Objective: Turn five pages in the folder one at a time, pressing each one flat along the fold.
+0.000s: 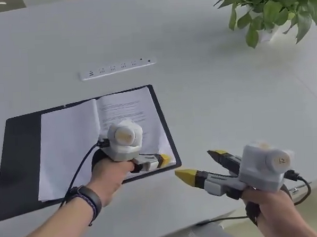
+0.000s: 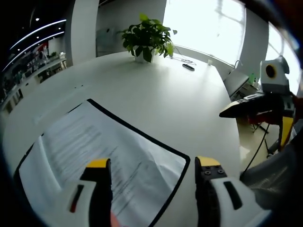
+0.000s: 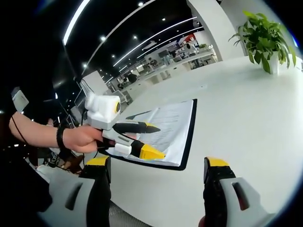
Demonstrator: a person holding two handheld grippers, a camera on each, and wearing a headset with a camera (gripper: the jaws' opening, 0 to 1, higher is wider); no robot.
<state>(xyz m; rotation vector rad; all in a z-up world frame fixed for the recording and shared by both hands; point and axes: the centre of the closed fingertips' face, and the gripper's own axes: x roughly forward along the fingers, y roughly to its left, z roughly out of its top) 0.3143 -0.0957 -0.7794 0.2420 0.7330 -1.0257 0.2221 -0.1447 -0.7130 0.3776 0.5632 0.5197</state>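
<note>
Head view: pages (image 1: pixel 69 147) inside open folder (image 1: pixel 19 157)

An open-plan office: long white table (image 1: pixel 226 93), power strip (image 1: pixel 116 68), potted plant (image 1: pixel 272 9), rows of desks (image 3: pixel 156 71) under strip ceiling lights (image 3: pixel 142 45).

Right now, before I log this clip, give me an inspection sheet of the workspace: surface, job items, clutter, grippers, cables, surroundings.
Surface: white tabletop, evenly lit.
Job's things: black folder lying open, with white printed pages showing.
Clutter: white power strip beyond the folder.
Grippers: left gripper open, one jaw over the right-hand page, the other over the table past the folder's edge; right gripper open, holding nothing, apart from the folder.
Cables: black cable hangs from the left gripper over the left-hand page; second black cable loops behind the right gripper.
Surroundings: green potted plant at the table's far side; bright windows.
</note>
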